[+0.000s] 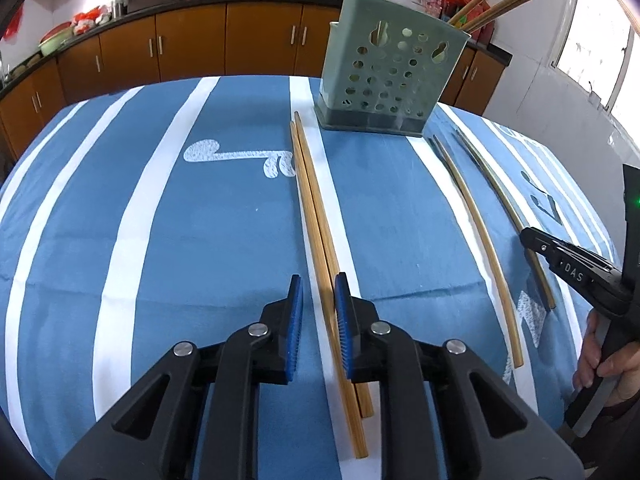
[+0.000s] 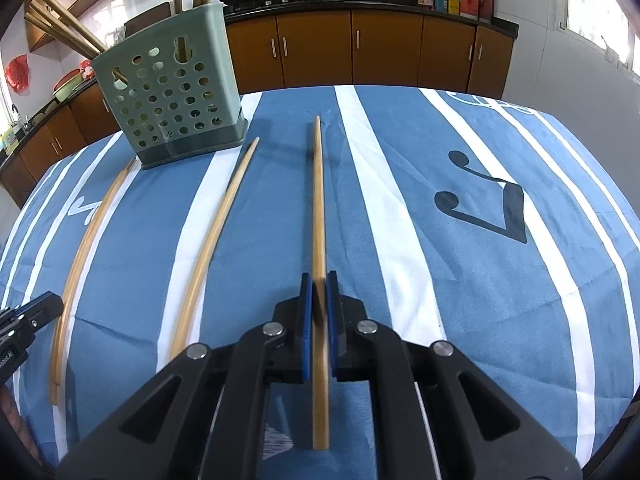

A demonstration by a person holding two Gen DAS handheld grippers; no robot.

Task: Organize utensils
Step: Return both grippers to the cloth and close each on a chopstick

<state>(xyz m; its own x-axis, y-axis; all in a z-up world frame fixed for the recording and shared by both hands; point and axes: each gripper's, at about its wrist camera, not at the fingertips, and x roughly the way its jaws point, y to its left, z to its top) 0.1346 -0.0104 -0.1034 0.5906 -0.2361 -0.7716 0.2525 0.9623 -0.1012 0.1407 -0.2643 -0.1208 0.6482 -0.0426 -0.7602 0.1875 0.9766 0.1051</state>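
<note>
A green perforated utensil holder [image 1: 390, 74] stands at the far side of the table and holds several chopsticks; it also shows in the right wrist view [image 2: 172, 96]. My left gripper [image 1: 318, 292] is open, its jaws on either side of a pair of wooden chopsticks [image 1: 316, 216] lying on the cloth. My right gripper [image 2: 319, 284] is shut on a single chopstick [image 2: 319, 200], which lies low over the cloth; this gripper also shows in the left wrist view [image 1: 532, 238]. Another single chopstick [image 2: 218, 232] lies between the two grippers, also visible from the left [image 1: 476, 232].
The table is covered by a blue cloth with white stripes [image 1: 200, 240]. Brown kitchen cabinets [image 2: 380, 48] under a dark counter with woks stand behind the table. A window [image 1: 592, 32] is at the right.
</note>
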